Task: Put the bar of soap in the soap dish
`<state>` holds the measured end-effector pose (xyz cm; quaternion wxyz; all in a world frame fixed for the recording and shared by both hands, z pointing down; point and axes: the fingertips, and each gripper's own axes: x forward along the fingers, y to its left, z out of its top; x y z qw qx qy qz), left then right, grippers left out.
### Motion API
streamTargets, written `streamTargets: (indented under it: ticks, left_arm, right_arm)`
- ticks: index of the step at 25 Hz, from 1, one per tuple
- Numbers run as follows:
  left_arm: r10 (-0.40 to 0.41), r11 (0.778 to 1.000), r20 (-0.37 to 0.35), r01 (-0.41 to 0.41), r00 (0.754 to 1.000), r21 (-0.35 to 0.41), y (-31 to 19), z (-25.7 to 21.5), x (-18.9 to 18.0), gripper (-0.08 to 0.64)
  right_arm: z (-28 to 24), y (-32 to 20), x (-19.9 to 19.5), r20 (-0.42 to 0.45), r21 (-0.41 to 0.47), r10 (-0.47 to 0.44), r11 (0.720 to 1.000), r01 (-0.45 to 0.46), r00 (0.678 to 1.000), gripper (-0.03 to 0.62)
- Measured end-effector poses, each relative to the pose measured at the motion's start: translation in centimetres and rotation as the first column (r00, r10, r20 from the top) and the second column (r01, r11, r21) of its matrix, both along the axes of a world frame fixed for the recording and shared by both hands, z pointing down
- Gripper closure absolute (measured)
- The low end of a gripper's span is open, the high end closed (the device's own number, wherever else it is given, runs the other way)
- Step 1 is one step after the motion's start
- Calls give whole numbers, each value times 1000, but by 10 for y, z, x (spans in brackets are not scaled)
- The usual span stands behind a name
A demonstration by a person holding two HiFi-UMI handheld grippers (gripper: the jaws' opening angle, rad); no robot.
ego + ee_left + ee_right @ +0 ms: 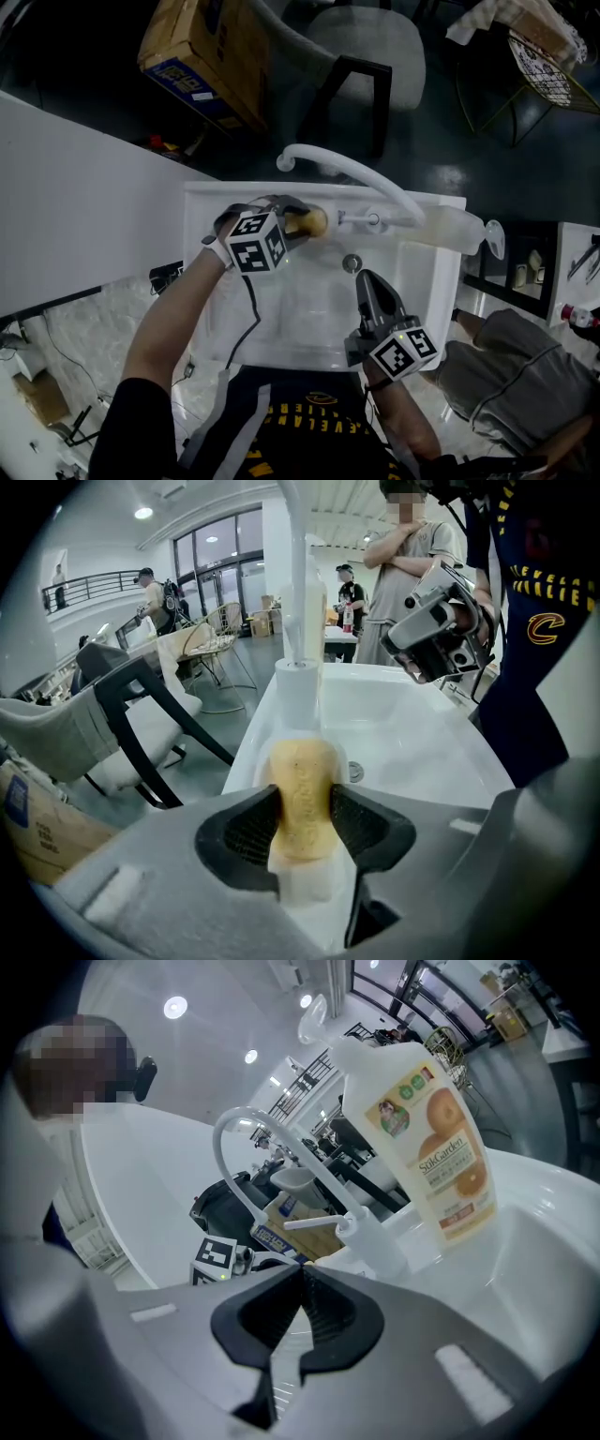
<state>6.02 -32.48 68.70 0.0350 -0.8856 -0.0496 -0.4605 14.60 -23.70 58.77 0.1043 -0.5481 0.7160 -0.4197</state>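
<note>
A white sink fills the middle of the head view, with a curved white faucet arched over its back rim. An orange-labelled bottle is stood at the back right corner of that rim.

The left gripper is held over the back left of the rim and tilted well downward. Its 2 jaws are closed on the bar of soap, which is pinched between the ribbed pads across its narrow thickness. The right gripper is held over the front right of the basin, well apart from the soap. Its jaws are brought together and nothing is carried between them.

The soap is thus found in the left gripper, near the faucet base. Its long axis is laid along the line in which the gripper points, so the free end is pushed out beyond the jaw tips. In the head view that end is pointed to the right along the back rim.

A white surface is seen directly beneath the bar in the left gripper view. Whether it is the soap dish or bare rim cannot be told, and no soap dish is made out elsewhere.

The coming move is judged to turn on what lies under that free end. The left hand is far the nearer, and the bar would likely have to be lowered and laid flat before the jaws are parted.
</note>
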Motion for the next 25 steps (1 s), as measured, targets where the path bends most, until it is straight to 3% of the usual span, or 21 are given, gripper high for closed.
streamTargets:
  ticks: [7,17,25]
  left_arm:
    - [16,1000,22,-16,1000,-9,-2,1,0,378]
    - [-87,996,-9,87,996,8,-9,-1,2,310]
    - [-134,991,-48,133,990,-24,-6,-16,-4,307]
  right_arm:
    - [-1,1,0,4,2,-3,1000,3,1000,590]
    - [0,-3,-4,16,-1,-21,1000,21,1000,591]
    - [-2,-4,-8,17,2,-38,999,38,999,590]
